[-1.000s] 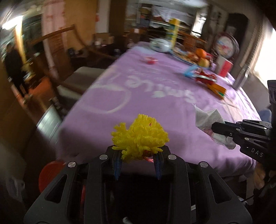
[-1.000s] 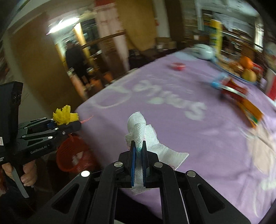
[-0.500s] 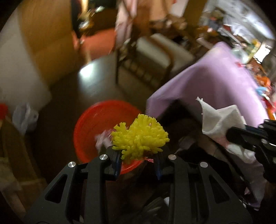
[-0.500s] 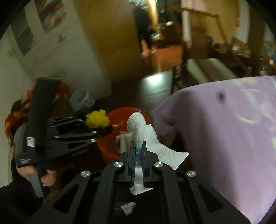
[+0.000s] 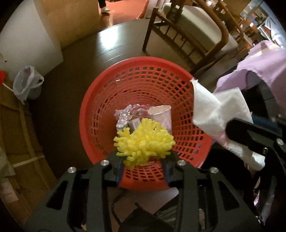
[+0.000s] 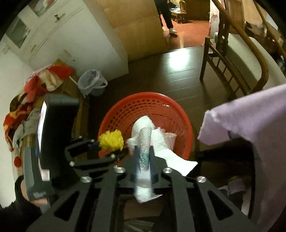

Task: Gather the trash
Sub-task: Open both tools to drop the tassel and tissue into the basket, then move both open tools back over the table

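Note:
A red mesh basket (image 5: 107, 100) stands on the dark floor; it also shows in the right wrist view (image 6: 178, 114). A paper cup (image 5: 160, 114) and crumpled foil-like wrappers (image 5: 125, 116) lie in it. My left gripper (image 5: 143, 160) is shut on a yellow frilly ball (image 5: 144, 141) and holds it over the basket's near rim. My right gripper (image 6: 144, 155) is shut on a white paper towel (image 6: 144, 135) and holds it above the basket's near right side. The towel (image 5: 218, 110) and right gripper show at the right of the left wrist view. The left gripper with the yellow ball (image 6: 111, 140) shows in the right wrist view.
A corner of the purple tablecloth (image 6: 250, 121) hangs to the right of the basket. A wooden chair with a pale cushion (image 5: 193, 30) stands beyond it. A small bin lined with a plastic bag (image 6: 92, 82) sits at the left by a white cabinet. A person's legs (image 6: 166, 16) show far back.
Both grippers have swung from over the purple table down and left to above the red basket on the floor, each still holding its item. The basket is now close below.

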`<state>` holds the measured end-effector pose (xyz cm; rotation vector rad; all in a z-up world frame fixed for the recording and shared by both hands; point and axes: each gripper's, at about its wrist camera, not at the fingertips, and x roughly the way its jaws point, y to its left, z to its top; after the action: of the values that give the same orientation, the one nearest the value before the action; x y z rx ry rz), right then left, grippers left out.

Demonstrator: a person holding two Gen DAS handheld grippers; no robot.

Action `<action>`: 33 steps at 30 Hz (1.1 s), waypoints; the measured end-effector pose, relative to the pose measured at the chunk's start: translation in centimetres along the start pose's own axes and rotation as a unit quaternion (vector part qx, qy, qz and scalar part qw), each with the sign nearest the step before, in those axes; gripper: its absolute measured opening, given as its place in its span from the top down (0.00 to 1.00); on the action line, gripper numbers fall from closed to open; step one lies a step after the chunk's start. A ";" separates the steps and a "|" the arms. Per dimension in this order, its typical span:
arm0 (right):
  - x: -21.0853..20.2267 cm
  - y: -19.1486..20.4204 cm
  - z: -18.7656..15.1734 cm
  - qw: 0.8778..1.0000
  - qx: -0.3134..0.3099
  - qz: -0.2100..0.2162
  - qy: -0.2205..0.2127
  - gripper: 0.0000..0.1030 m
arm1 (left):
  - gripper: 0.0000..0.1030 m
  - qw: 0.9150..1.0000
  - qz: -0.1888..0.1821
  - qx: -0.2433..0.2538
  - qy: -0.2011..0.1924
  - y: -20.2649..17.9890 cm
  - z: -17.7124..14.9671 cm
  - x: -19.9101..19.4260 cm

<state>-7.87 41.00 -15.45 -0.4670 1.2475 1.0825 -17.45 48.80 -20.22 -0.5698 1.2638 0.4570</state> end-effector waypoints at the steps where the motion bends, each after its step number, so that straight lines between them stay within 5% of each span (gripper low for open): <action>1: -0.1 -0.1 -0.2 1.000 0.003 -0.003 -0.005 0.65 | 0.55 1.000 0.002 -0.003 0.001 0.1 -0.1 0.1; 5: -0.3 -0.6 0.3 1.000 0.009 -0.002 -0.010 0.65 | 0.38 1.000 0.005 -0.002 -0.009 -0.5 -0.2 -0.2; 11: -4.9 -1.8 -0.9 0.999 0.021 -0.001 -0.044 0.65 | 0.37 1.000 0.008 0.007 -0.021 -1.8 -0.2 -1.7; 19: -17.2 -5.7 -6.4 0.986 0.057 -0.072 -0.137 0.64 | 0.37 0.992 -0.028 0.085 -0.085 -8.6 -0.9 -8.3; 23: -22.7 -9.6 -10.8 0.970 0.109 -0.130 -0.176 0.58 | 0.37 0.981 -0.058 0.146 -0.113 -13.8 -1.7 -11.6; 33: -32.8 -20.7 -24.8 0.905 0.273 -0.228 -0.234 0.57 | 0.35 0.925 -0.134 0.333 -0.125 -31.0 -5.7 -16.7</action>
<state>-1.25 -1.27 1.57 -0.0433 0.8902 0.3759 -6.89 20.93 -0.59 -0.0916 0.9923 -0.1387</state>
